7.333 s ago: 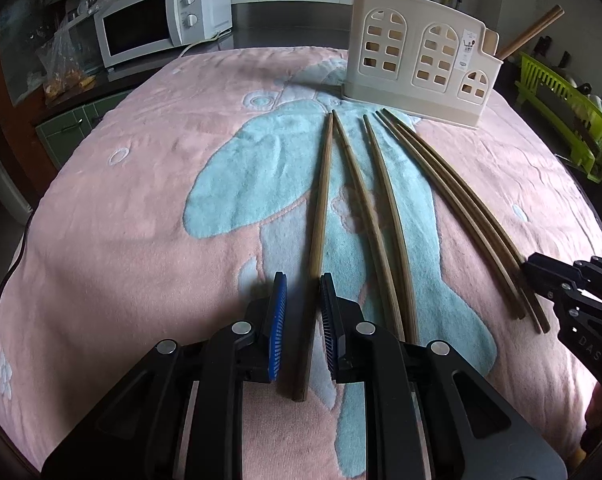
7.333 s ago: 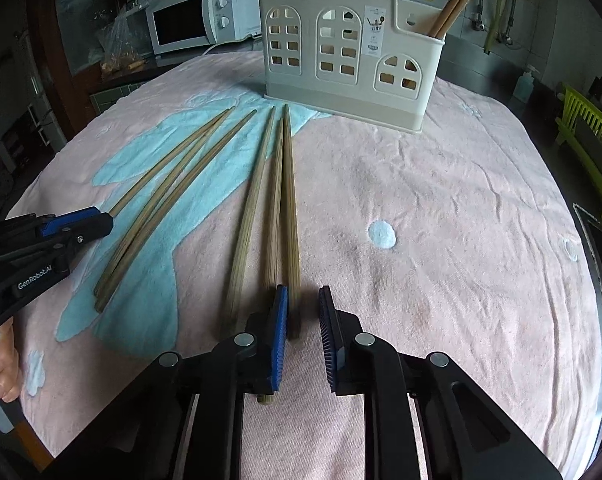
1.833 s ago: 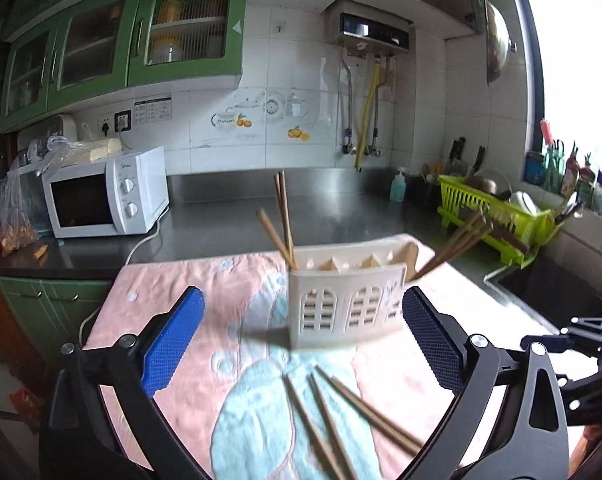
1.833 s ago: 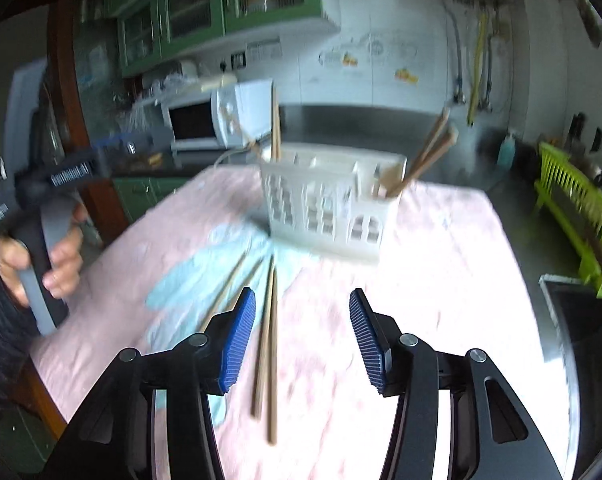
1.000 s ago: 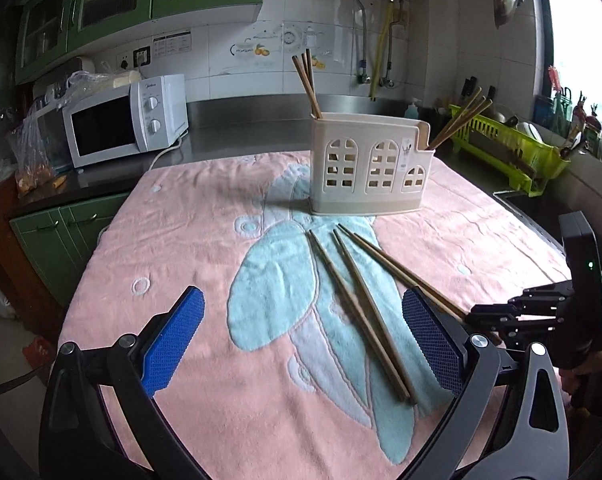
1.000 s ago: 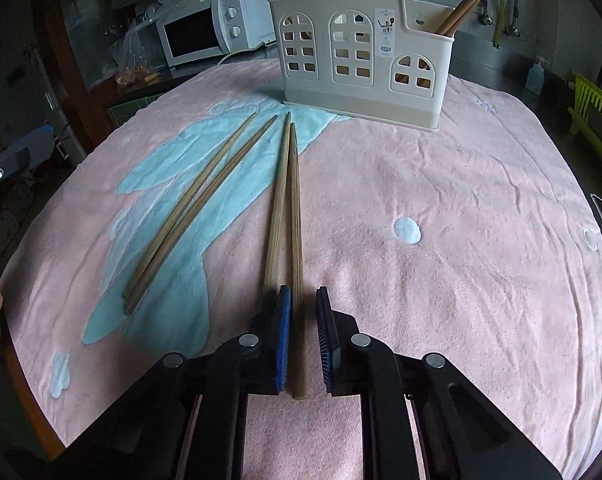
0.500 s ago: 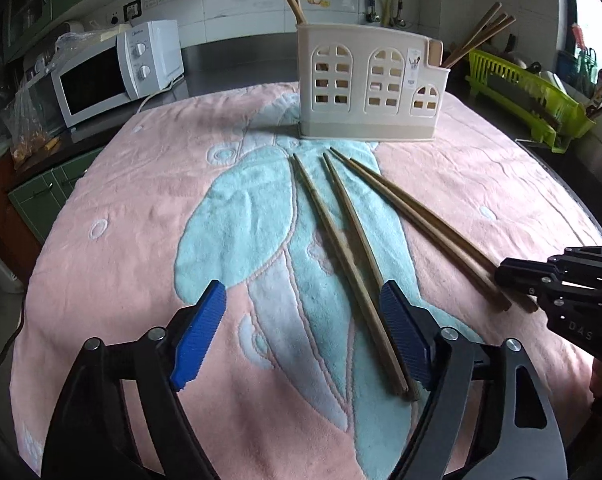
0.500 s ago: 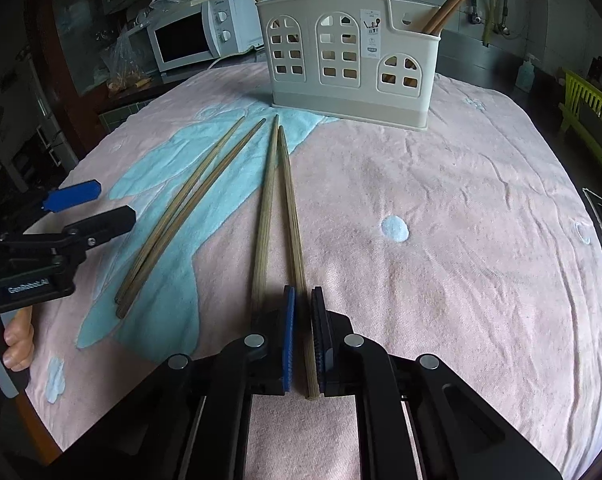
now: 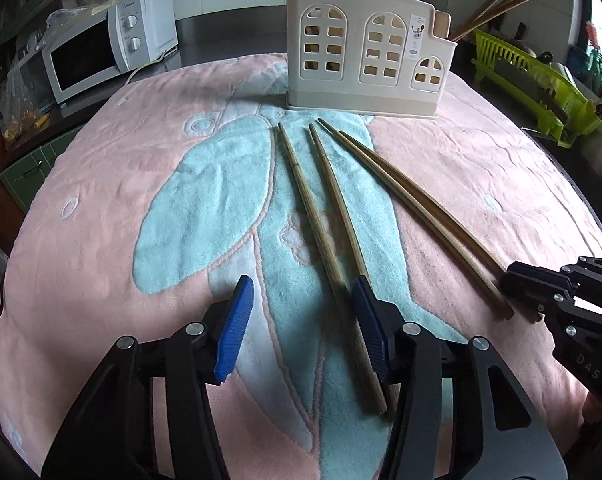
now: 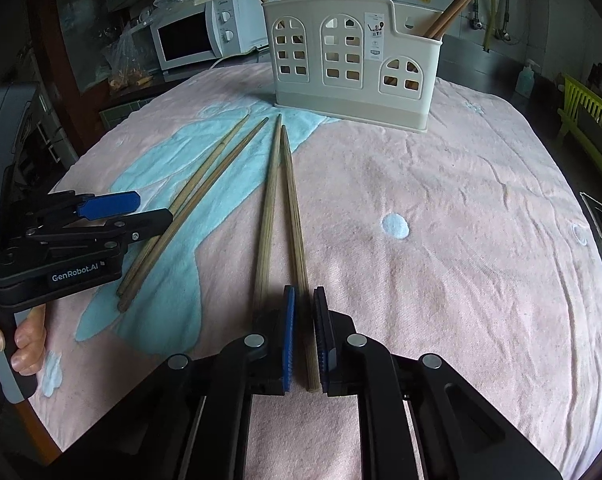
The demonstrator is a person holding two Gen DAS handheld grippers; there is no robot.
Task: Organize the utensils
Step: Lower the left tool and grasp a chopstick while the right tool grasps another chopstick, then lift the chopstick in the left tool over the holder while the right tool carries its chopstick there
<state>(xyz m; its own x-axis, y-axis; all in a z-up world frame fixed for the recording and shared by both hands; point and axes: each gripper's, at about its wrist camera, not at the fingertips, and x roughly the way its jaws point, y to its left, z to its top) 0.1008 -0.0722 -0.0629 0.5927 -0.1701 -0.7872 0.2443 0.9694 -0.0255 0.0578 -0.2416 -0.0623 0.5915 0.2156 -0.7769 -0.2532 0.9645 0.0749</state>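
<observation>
Soft towel (image 9: 101, 184) worries me: my left gripper (image 9: 301, 320), half-spread and closing with one chopstick (image 9: 313, 216) between its pads, may catch its neighbour (image 9: 337, 200), while my right gripper (image 10: 304, 340) pinches another chopstick (image 10: 295, 216).

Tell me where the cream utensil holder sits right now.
In both wrist views the cream utensil holder stands upright at the far end of the pink towel, just beyond the tips of the four loose chopsticks, with the white microwave behind its left.

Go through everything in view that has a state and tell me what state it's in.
Left gripper: open, closing over two chopsticks.
Right gripper: shut on one chopstick.
Utensil holder: upright, chopsticks inside.
Microwave: door closed.
</observation>
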